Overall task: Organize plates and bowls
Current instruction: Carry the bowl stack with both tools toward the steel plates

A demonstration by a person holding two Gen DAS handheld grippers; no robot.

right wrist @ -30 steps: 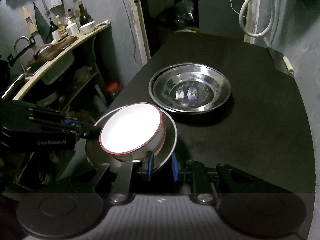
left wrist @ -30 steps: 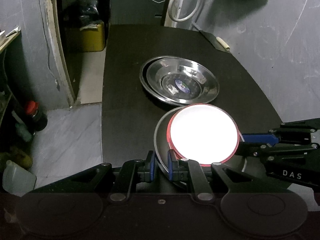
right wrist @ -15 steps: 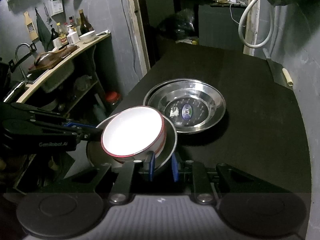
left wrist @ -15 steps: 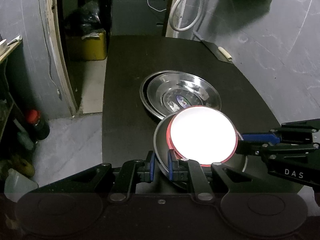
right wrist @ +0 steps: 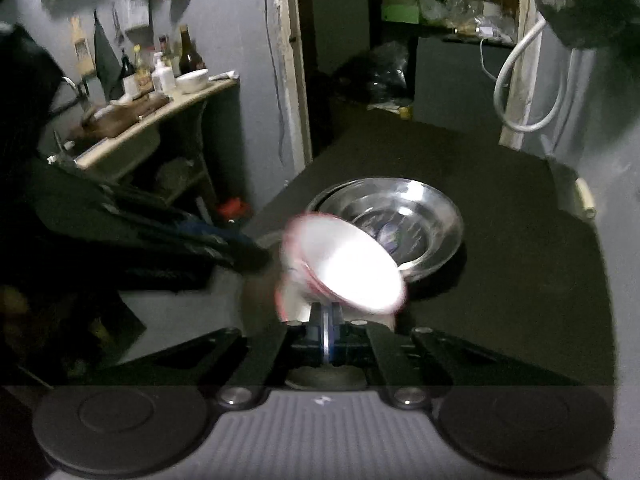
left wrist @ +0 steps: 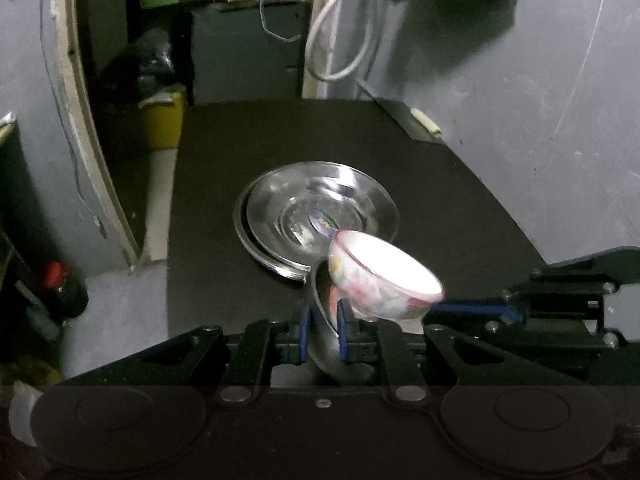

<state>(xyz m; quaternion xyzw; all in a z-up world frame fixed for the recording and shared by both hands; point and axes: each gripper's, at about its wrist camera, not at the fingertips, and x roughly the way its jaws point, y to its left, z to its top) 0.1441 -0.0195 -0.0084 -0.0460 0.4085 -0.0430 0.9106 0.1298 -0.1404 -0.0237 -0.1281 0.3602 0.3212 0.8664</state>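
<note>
My left gripper (left wrist: 323, 330) and my right gripper (right wrist: 326, 330) are each shut on opposite rims of a steel plate (left wrist: 320, 320), held above the black table (left wrist: 208, 280). The plate is tilted steeply. A white bowl with a red rim (left wrist: 380, 280) is tipping off it toward two stacked steel plates (left wrist: 316, 216) on the table. The bowl (right wrist: 344, 272) is blurred in the right wrist view, where the stacked plates (right wrist: 420, 216) lie just beyond it. The right gripper's body shows in the left wrist view (left wrist: 560, 304).
A grey wall (left wrist: 540, 100) runs along the table's right side, with a white hose (left wrist: 340, 48) at the far end. A counter with bottles and a bowl (right wrist: 168, 80) stands to the left. The floor (left wrist: 120, 304) drops off the table's left edge.
Both grippers have lifted and carried the plate toward the stacked plates and tilted it. The bowl, which sat level on the plate, now tips and slides off.
</note>
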